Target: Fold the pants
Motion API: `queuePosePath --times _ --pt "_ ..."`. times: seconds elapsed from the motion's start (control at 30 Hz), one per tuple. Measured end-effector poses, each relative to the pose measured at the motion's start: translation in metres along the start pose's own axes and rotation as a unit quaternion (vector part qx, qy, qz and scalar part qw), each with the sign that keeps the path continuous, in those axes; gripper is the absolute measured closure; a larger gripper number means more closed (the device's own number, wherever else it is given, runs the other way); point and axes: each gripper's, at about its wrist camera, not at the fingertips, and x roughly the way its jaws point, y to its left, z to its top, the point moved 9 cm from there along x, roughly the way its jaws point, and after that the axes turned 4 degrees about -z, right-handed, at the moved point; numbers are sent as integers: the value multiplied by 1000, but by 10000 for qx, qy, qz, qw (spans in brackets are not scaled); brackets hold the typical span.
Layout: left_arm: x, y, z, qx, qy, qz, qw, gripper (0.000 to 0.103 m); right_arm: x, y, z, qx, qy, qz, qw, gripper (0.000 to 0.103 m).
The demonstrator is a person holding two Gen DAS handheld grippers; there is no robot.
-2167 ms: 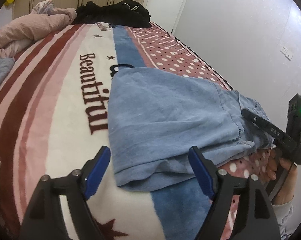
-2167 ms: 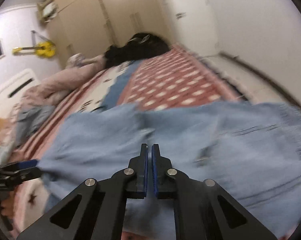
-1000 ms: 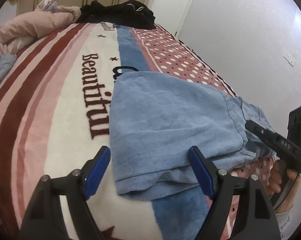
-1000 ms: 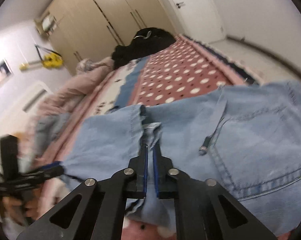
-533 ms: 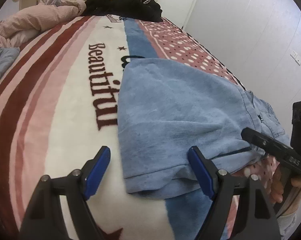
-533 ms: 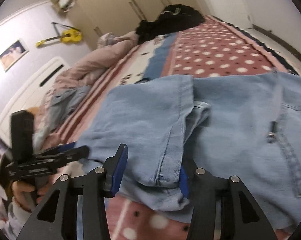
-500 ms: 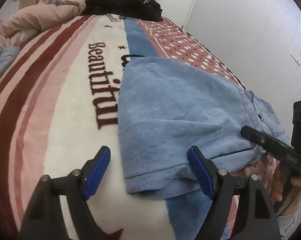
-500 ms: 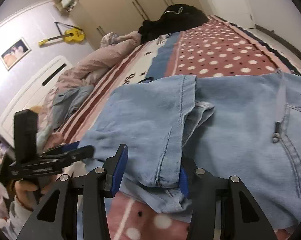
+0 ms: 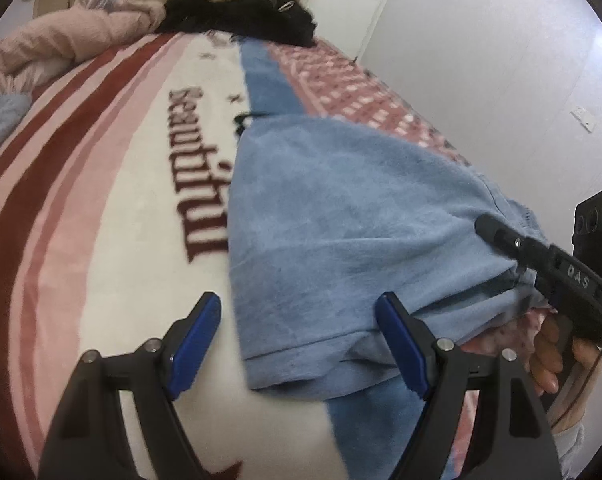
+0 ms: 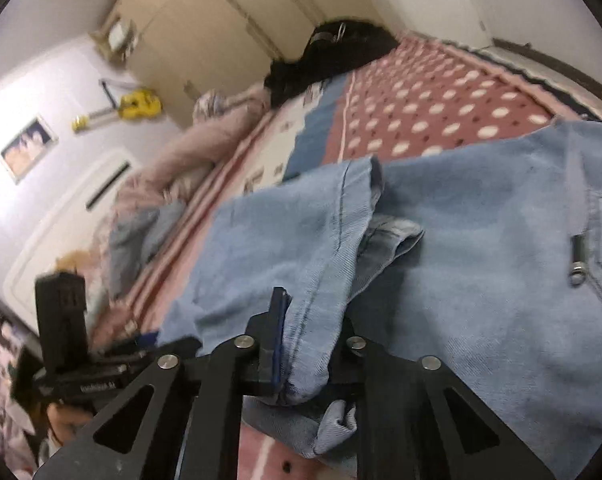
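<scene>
Now the right gripper (image 10: 301,344), spread a moment ago, has clamped on the near seam fold of the pants (image 10: 481,220) at six o'clock, so a fold can start. Left gripper (image 9: 297,340) hangs spread over the hem at nine. Farther off, the blanket (image 9: 121,160) stretches toward twelve; no containers show.

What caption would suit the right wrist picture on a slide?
Right gripper pinching a folded hem of light blue denim pants on a patterned blanket, left gripper waiting alongside.
</scene>
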Motion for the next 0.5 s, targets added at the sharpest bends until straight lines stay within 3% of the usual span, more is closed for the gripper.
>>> queuePosePath --times 0.07,0.27,0.33,0.43,0.5 --pt "-6 -7 6 86 -70 2 9999 26 -12 -1 11 10 -232 -7 9997 98" --pt "-7 -23 18 220 -108 -24 9997 26 -41 -26 19 242 -393 -244 9986 98" --pt "0 -23 16 255 -24 84 9996 26 -38 -38 15 338 -251 -381 9984 97" --pt "14 -16 7 272 154 353 9989 26 -13 -40 -7 -23 418 -684 9968 91" --pt "22 -8 0 232 267 455 9983 23 -11 -37 -9 -307 366 -896 9948 90"
